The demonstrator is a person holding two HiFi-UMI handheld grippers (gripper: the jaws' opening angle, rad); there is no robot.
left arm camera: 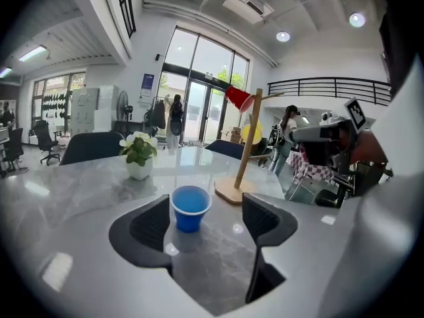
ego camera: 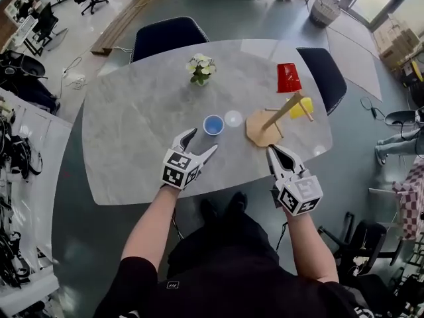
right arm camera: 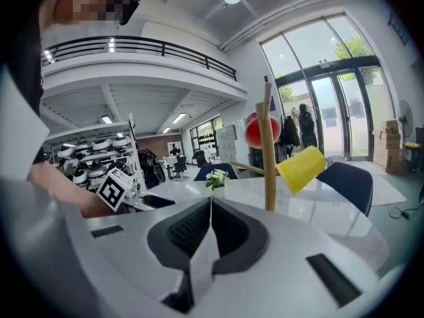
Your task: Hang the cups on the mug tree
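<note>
A blue cup [ego camera: 213, 124] [left arm camera: 191, 207] stands upright on the marble table [ego camera: 132, 111]. My left gripper [ego camera: 203, 140] [left arm camera: 205, 211] is open just short of it, and the cup sits at the mouth of the jaws without touching the pads. The wooden mug tree [ego camera: 264, 128] [left arm camera: 244, 151] [right arm camera: 268, 158] stands to the right. It carries a red cup [ego camera: 288, 78] [right arm camera: 255, 131] high up and a yellow cup [ego camera: 301, 106] [right arm camera: 301, 167] lower down. My right gripper [ego camera: 273, 152] [right arm camera: 209, 207] is shut and empty, just in front of the tree's base.
A small pot of white flowers [ego camera: 201, 69] [left arm camera: 139, 158] stands at the far middle of the table. A pale round thing [ego camera: 233, 118] lies beside the blue cup. Two dark chairs [ego camera: 169, 35] [ego camera: 328, 71] stand at the far side. The table's near edge is close to both grippers.
</note>
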